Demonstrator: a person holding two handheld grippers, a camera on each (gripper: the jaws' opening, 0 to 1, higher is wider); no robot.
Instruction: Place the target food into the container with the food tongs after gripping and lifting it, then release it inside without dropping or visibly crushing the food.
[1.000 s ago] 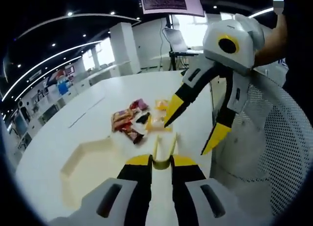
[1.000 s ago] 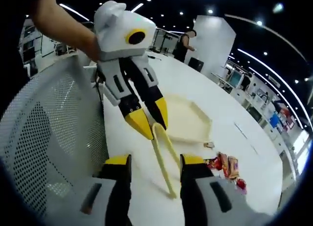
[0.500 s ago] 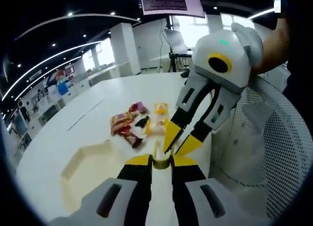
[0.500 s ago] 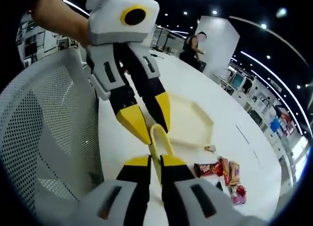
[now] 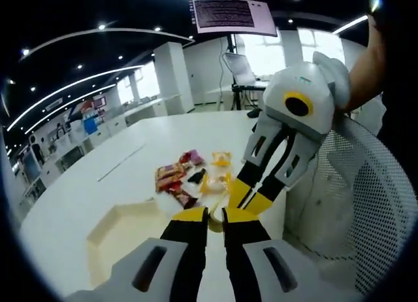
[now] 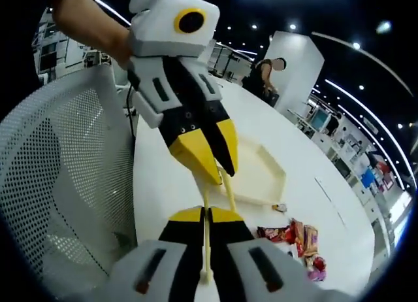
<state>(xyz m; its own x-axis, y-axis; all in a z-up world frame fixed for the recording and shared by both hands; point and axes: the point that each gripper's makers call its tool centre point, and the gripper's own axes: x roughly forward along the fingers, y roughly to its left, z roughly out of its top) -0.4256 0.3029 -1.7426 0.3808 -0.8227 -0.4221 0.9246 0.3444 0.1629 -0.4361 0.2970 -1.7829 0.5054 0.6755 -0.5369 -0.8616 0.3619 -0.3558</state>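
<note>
Pale yellow food tongs (image 6: 206, 263) are held between both grippers above the white table (image 5: 98, 178). In the left gripper view my left gripper (image 5: 209, 214) is shut on one end of the tongs (image 5: 215, 223), and my right gripper (image 5: 249, 201) reaches in from the right, jaws together. In the right gripper view my right gripper (image 6: 206, 214) is shut on the tongs' arms, with the left gripper (image 6: 222, 168) just above. Several snack packets (image 5: 179, 178) (image 6: 297, 236) lie in a heap beyond the cream hexagonal tray (image 5: 124, 227) (image 6: 261, 174).
A white mesh chair (image 5: 366, 204) (image 6: 59, 171) stands against the table's near edge beside both grippers. A person (image 6: 264, 70) stands at the far end of the table. A screen (image 5: 232, 14) hangs behind on a stand.
My right gripper, open astride the tongs a second ago, has shut on them. The tongs' two arms are now pressed together, and both grippers have drawn close.
</note>
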